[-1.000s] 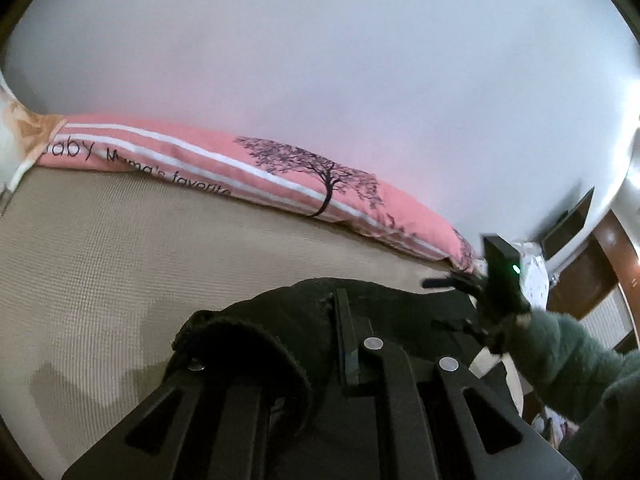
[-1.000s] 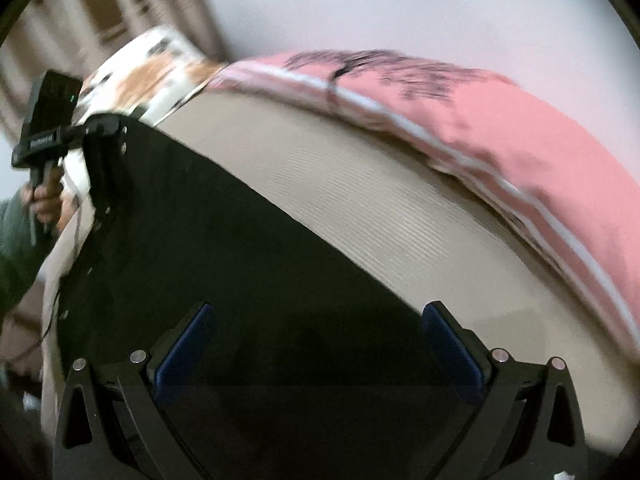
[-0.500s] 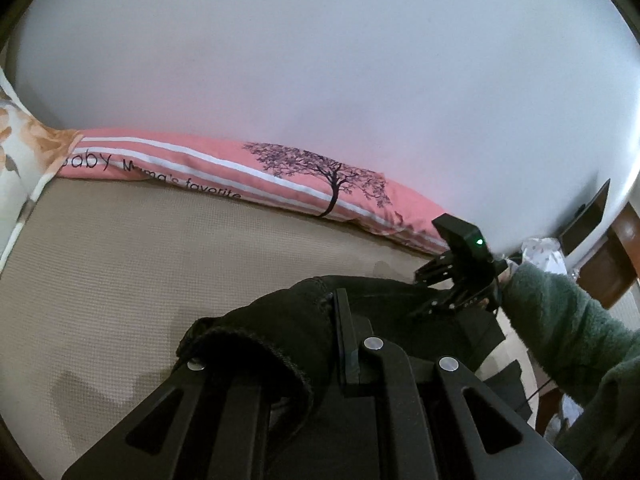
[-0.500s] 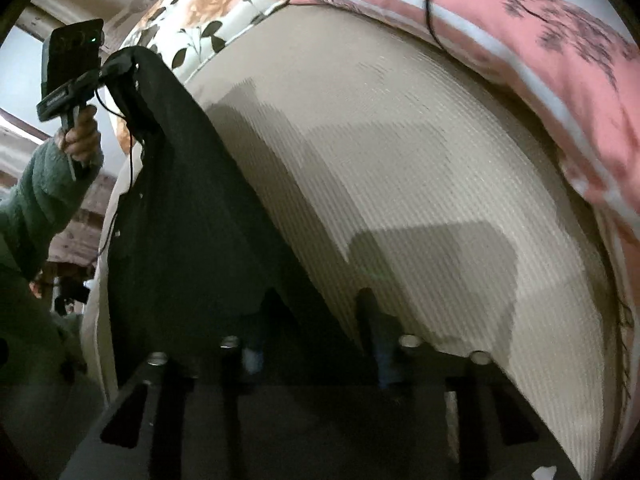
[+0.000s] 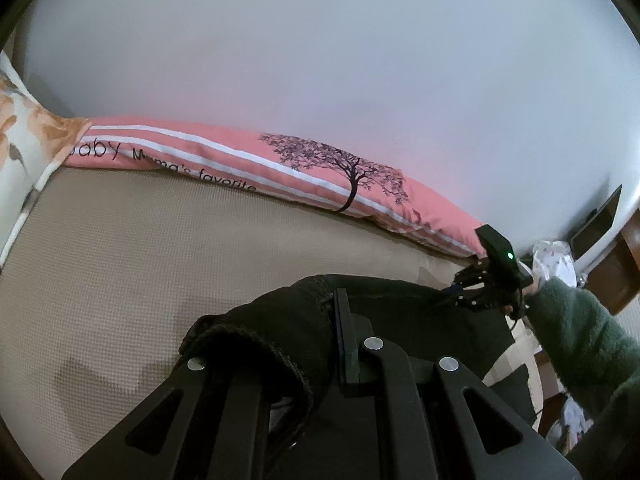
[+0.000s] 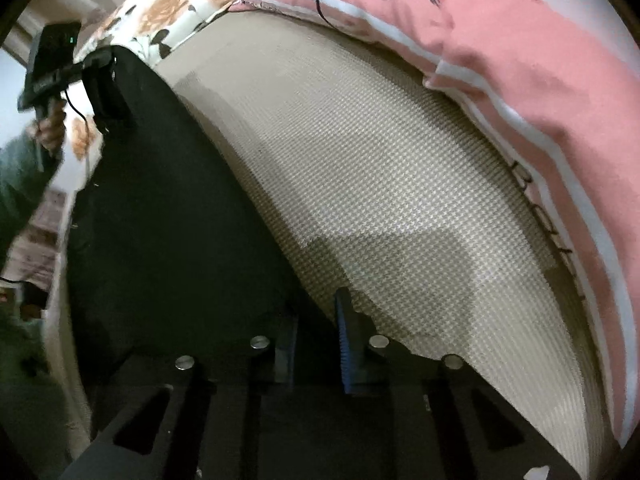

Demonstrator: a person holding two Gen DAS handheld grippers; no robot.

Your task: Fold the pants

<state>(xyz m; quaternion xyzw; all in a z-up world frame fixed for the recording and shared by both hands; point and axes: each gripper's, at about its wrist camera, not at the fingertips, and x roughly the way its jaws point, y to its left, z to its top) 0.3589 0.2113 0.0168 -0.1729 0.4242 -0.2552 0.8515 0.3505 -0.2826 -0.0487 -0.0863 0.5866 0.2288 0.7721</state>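
Black pants (image 6: 168,216) hang stretched between my two grippers above a beige bed mat (image 6: 400,200). In the left wrist view, my left gripper (image 5: 322,308) is shut on a bunched hem of the pants (image 5: 272,328), and the cloth drapes over and hides its left finger. My right gripper (image 6: 316,320) points steeply down, its jaws closing, and the blue pads (image 6: 345,344) pinch the pants' near edge. Each gripper shows in the other's view: the left gripper (image 6: 102,80) at top left, the right gripper (image 5: 468,284) low over the mat.
A pink striped pillow with a tree print (image 5: 320,172) runs along the bed's far side under a white wall. A floral pillow (image 6: 172,4) lies at one end. A green-sleeved arm (image 5: 576,340) holds the right gripper near the bed's edge, with wooden furniture (image 5: 616,264) behind.
The right gripper's jaws went from wide open to nearly together on the pants' edge, and it tipped down toward the mat. The left gripper kept its hold and barely moved.
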